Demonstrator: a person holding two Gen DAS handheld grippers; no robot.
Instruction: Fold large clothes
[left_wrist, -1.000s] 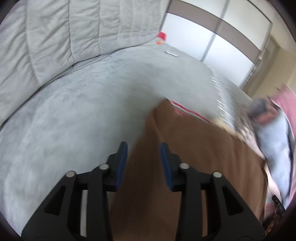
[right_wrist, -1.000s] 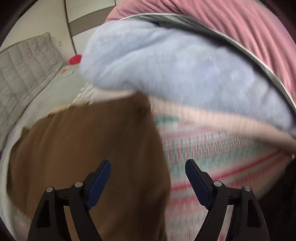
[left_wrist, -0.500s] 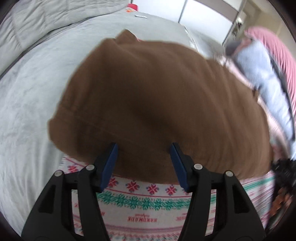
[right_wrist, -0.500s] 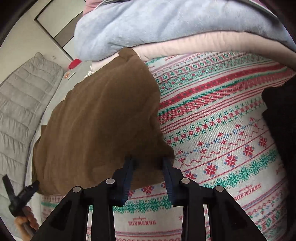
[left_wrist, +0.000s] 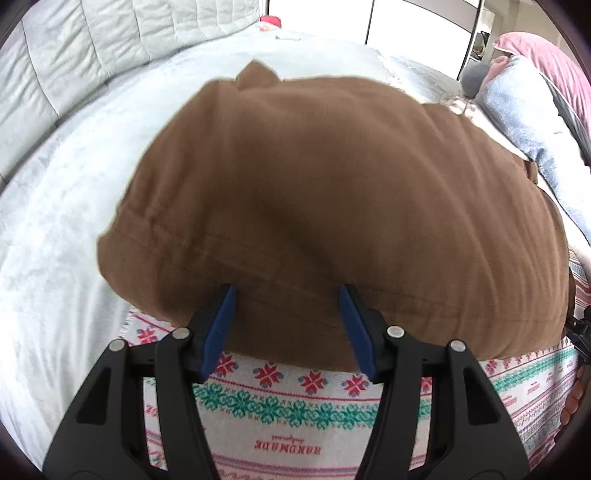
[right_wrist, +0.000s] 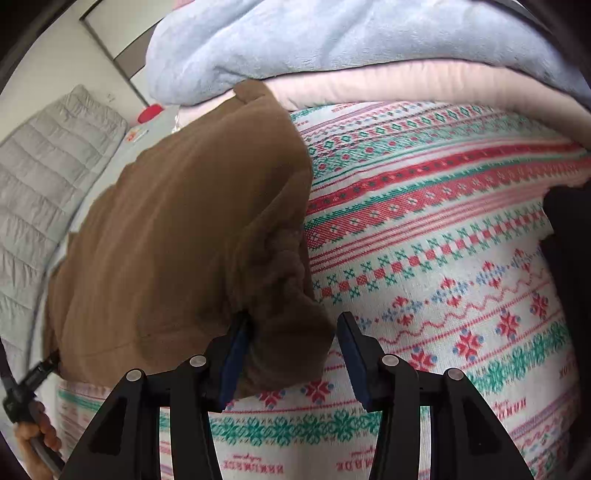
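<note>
The garment (left_wrist: 332, 192) was plain brown, the blanket (right_wrist: 443, 240) white with red-and-green snowflake bands, the bed (left_wrist: 74, 206) pale grey.

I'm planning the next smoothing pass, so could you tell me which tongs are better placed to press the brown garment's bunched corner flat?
Probably the right tongs: they are open right over the brown garment at its bunched corner. The left tongs are open too, over the smoother hem.

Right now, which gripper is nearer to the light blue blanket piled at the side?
Right. The right gripper sits at the brown garment's corner on the blanket's side; the left gripper is at the garment's opposite end, with the whole fold in between.
</note>
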